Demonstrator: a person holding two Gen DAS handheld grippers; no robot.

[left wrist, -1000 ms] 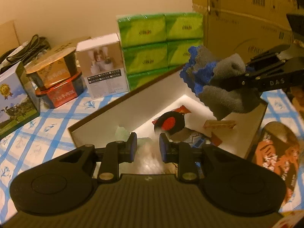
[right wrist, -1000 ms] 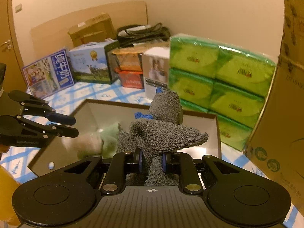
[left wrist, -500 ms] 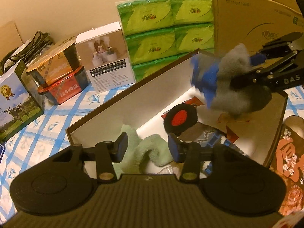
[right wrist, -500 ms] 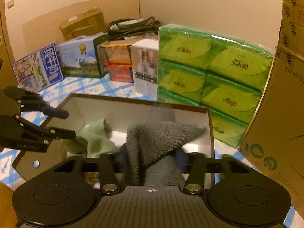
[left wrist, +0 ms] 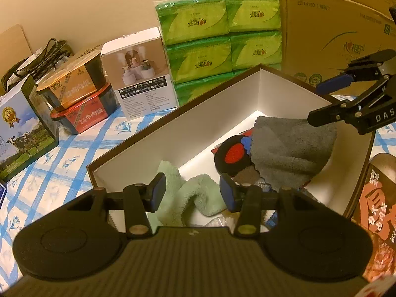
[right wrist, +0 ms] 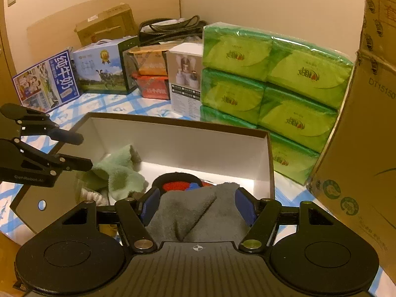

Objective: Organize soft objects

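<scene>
Box [left wrist: 188,123] holds grey towel [left wrist: 292,148], green towel [left wrist: 195,193]. R gripper [right wrist: 196,206] spread w/ towel between, L gripper [left wrist: 190,193] spread, empty. Risk: pad snags towel when lifting out.

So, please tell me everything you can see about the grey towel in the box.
The grey towel looks like soft terry cloth, crumpled and loosely folded, with a scalloped blue trim at one edge. It lies inside the white-walled box, partly over a black pad with a red centre. The right gripper is open just above it, not clamping it.
</scene>
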